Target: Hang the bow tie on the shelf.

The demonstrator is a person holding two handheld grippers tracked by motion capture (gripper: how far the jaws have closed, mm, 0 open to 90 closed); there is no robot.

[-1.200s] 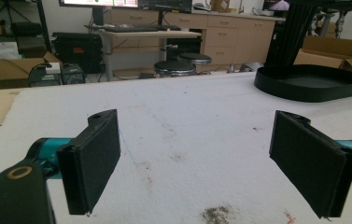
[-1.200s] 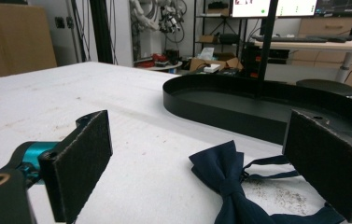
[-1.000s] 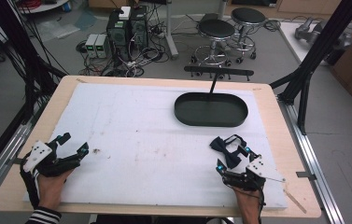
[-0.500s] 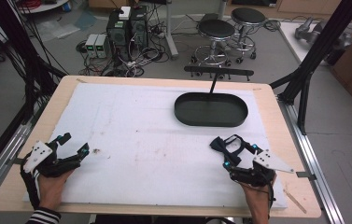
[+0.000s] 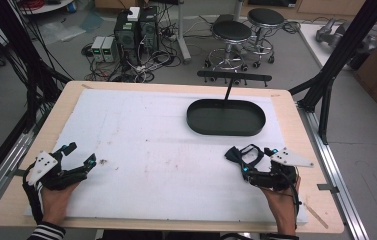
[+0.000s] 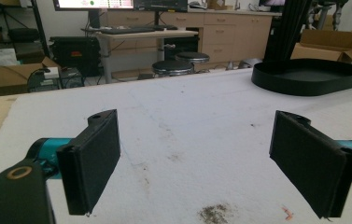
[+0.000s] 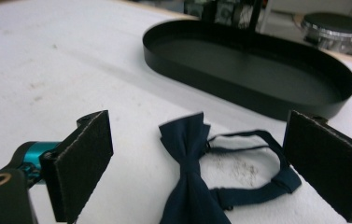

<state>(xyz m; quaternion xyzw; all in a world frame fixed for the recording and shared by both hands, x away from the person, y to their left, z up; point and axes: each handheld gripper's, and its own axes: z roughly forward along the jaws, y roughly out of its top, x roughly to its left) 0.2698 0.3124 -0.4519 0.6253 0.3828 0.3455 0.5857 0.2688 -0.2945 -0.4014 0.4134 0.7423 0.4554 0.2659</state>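
Looking down on one white mat [image 5: 166,145] covering one wooden table [image 5: 306,150]. Counting two grippers, one bow tie, one tray.

Resting at about eight o'clock on the mat: the left gripper [image 5: 78,156], held in the person's left hand [image 5: 56,200], jaws standing spread wide, nothing between them. Showing in the left gripper view the same gap [image 6: 194,158], just bare mat with a few dark specks.

Sitting at about four o'clock: the right gripper [image 5: 238,162], gripped by the right hand [image 5: 281,202], jaws having just been closing a little yet gaping wide apart, pads not pressing anything. Lying flat on the mat between those two jaws: one dark blue bow tie [image 7: 187,163], its knot and wings toward the left pad, its thin strap [image 7: 257,158] looping round toward the right pad. Seeing the same bow tie [image 5: 241,155] from above, at the gripper's tips, touching the mat.

Lying beyond it, toward one o'clock: one black oval tray [image 5: 226,131], well apart from the bow tie, holding nothing visible. Spotting two round stools [image 5: 246,30] on the floor past the table's far edge.
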